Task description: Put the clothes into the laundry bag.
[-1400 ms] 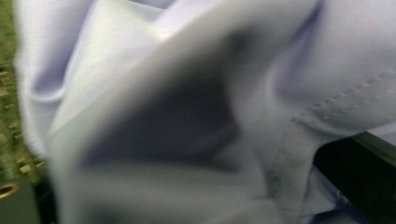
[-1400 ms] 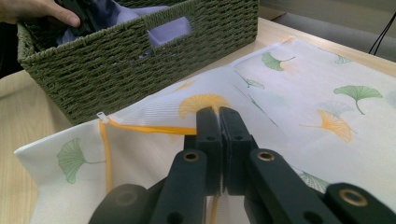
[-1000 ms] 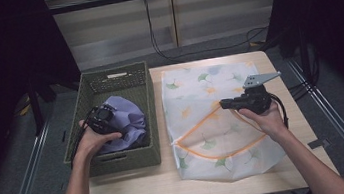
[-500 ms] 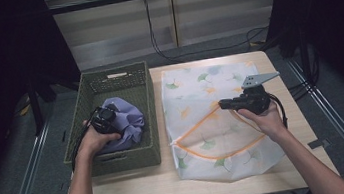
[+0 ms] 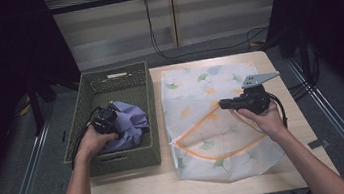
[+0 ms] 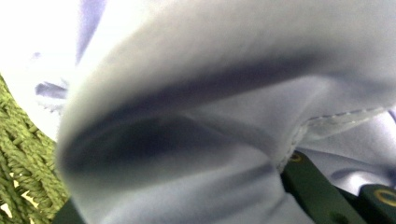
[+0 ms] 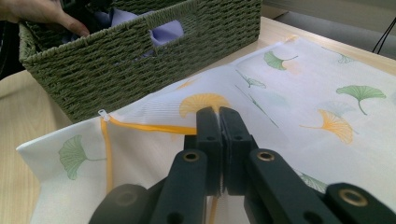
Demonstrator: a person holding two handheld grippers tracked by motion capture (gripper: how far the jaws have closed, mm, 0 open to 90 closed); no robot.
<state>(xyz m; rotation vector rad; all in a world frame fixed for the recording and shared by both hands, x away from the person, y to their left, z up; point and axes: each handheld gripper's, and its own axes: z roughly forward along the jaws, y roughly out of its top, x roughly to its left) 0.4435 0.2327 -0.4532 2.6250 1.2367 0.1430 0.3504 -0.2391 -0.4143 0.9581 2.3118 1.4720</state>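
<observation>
Up high, the left gripper [image 5: 106,120] sits in the green basket [image 5: 107,80] at the bench's left edge, on the purple cloth [image 5: 131,127]. Close up, cloth [image 6: 196,116] hides its jaws; I cannot tell. Right gripper [image 7: 218,116] pinches the leaf bag's [image 7: 303,102] orange edge [image 7: 149,127].

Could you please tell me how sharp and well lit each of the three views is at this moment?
High view: the table is evenly lit, the surroundings fall into near black. Left gripper view: the lilac cloth is pressed close to the lens, soft and blurred, blown out white at upper left. Right gripper view: the right tool, the laundry bag and the green basket are fairly sharp.
</observation>
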